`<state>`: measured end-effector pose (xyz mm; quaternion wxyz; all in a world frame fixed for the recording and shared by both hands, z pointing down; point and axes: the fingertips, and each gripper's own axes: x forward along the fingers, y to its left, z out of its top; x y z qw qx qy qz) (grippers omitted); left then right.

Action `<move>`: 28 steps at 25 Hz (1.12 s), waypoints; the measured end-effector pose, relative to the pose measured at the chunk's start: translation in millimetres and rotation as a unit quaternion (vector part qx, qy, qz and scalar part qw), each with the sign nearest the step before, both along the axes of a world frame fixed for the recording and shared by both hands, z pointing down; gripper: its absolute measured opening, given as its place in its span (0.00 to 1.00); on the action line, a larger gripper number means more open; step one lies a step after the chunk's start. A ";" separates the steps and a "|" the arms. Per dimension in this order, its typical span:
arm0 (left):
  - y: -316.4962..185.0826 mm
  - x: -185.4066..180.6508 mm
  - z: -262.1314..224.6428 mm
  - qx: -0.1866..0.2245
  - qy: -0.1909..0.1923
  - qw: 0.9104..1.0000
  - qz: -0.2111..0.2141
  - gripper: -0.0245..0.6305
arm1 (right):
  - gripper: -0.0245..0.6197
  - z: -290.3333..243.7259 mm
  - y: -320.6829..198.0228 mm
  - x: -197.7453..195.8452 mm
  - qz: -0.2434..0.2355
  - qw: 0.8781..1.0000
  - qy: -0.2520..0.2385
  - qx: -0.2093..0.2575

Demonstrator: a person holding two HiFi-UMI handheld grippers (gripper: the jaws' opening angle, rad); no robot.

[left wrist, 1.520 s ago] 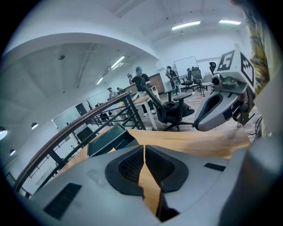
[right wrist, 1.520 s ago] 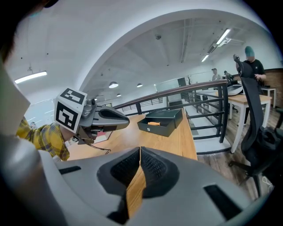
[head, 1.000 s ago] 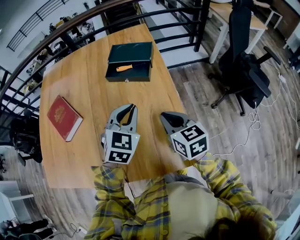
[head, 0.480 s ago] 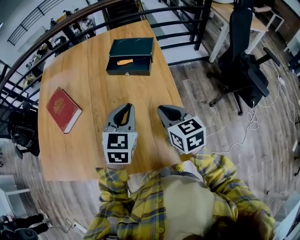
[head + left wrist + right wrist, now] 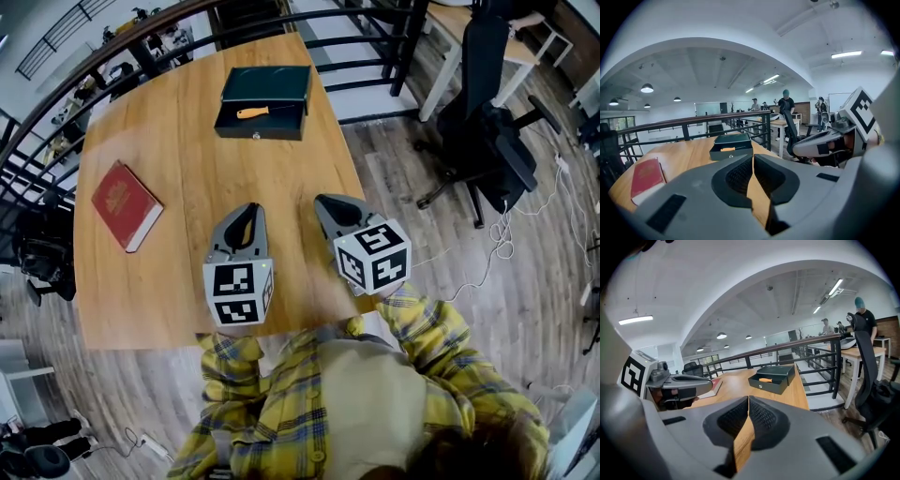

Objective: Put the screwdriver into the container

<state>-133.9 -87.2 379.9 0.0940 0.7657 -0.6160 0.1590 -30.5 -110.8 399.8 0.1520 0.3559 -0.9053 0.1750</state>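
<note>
Both tools are over the near part of the bench [image 5: 187,169], side by side, pointing toward the far end.

Left tool [image 5: 247,210]: jaws closed tip to tip with nothing between them. Only bench wood shows through the slit behind the pads.

Right tool [image 5: 325,201]: the same, jaws shut and empty. It sits close to the bench's right edge.

Yellow plaid sleeves [image 5: 417,323] are behind both marker cubes.

The screwdriver [image 5: 255,112] has an orange handle and lies inside the container [image 5: 259,132], with its shaft running off to the right. It is well apart from both tools.

The container is a dark green box at the far end of the bench, roughly in line with the left tool. Its lid is open and tipped back on the far side, and there is a small round fitting on the near wall.

A red book [image 5: 125,204] lies flat near the bench's left edge, left of the left tool and well apart from the container.

A black railing [image 5: 366,42] runs past the far end of the bench. A black office chair [image 5: 487,112] stands on the wooden floor, off to the right.
</note>
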 end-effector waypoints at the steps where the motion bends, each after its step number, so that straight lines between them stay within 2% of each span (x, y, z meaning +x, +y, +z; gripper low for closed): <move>1: 0.8 -0.8 -0.2 -0.001 0.000 1.000 -0.001 0.07 | 0.14 -1.0 -0.7 0.4 0.003 1.000 0.000 0.002; 8: 3.7 -6.4 2.1 -0.008 0.013 1.000 -0.011 0.07 | 0.14 -4.1 -4.6 -1.2 0.013 1.000 0.003 0.010; 28: 4.0 -8.4 12.4 -0.022 0.009 1.000 -0.007 0.06 | 0.14 -2.0 -7.9 -5.0 0.012 1.000 0.012 0.011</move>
